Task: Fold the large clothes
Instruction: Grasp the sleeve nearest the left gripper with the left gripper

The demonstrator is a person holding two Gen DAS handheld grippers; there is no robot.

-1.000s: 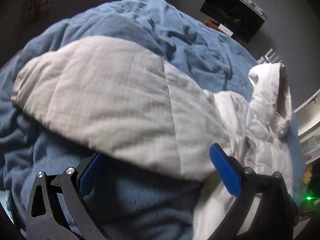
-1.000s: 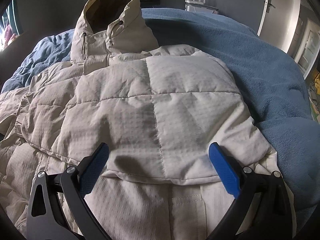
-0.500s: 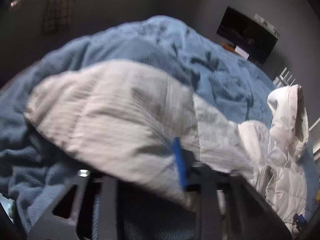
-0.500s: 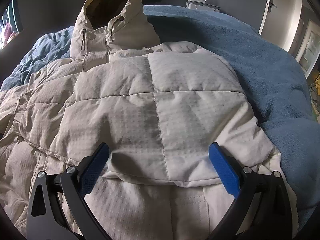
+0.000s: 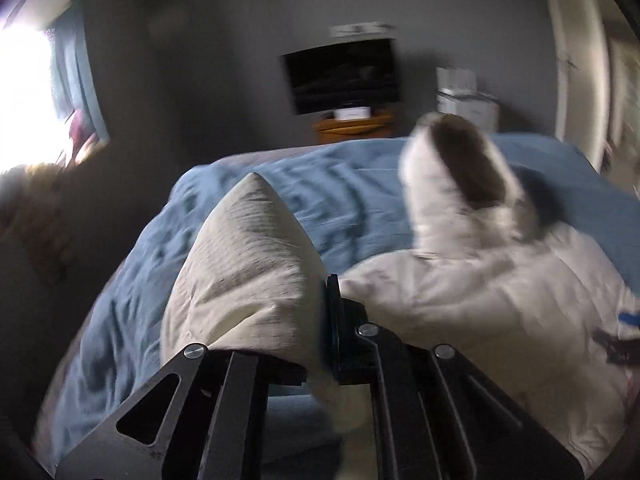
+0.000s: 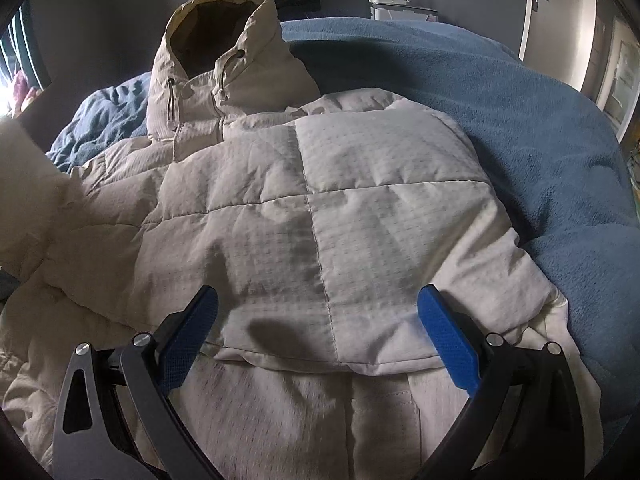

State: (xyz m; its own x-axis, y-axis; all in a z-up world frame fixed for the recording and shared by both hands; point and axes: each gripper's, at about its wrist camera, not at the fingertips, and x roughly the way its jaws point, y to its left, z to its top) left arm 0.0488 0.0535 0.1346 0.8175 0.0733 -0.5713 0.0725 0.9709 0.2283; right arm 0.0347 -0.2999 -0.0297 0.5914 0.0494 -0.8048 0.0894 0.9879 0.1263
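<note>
jaws pinched together on the left gripper (image 5: pixel 326 320), clamping a fold of the cream puffer jacket's sleeve (image 5: pixel 244 264), which stands up from the fingers in a blunt point aimed toward the far wall. the right gripper (image 6: pixel 318 334) hangs with its blue pads spread wide over the folded panel of the jacket (image 6: pixel 320 220), holding nothing.

the jacket lies lengthwise away from the grippers, hem nearest, hood (image 6: pixel 224 60) farthest and propped upright with its dark opening facing back. one sleeve is already folded across the chest.

a second ago the left jaws were spread apart with the sleeve lying flat on the blanket ahead of them; half a second ago they were closing, and now the sleeve is lifted clear and the left view has swung round to face the wall. the right view has hardly changed.

underneath, a rumpled blue fleece blanket (image 6: pixel 540 128) covers the bed. beyond it, a dark screen (image 5: pixel 340 76) on a grey wall above a small orange stand (image 5: pixel 352 126), a bright window (image 5: pixel 24 96) at left, a white door (image 6: pixel 532 8) at right.
</note>
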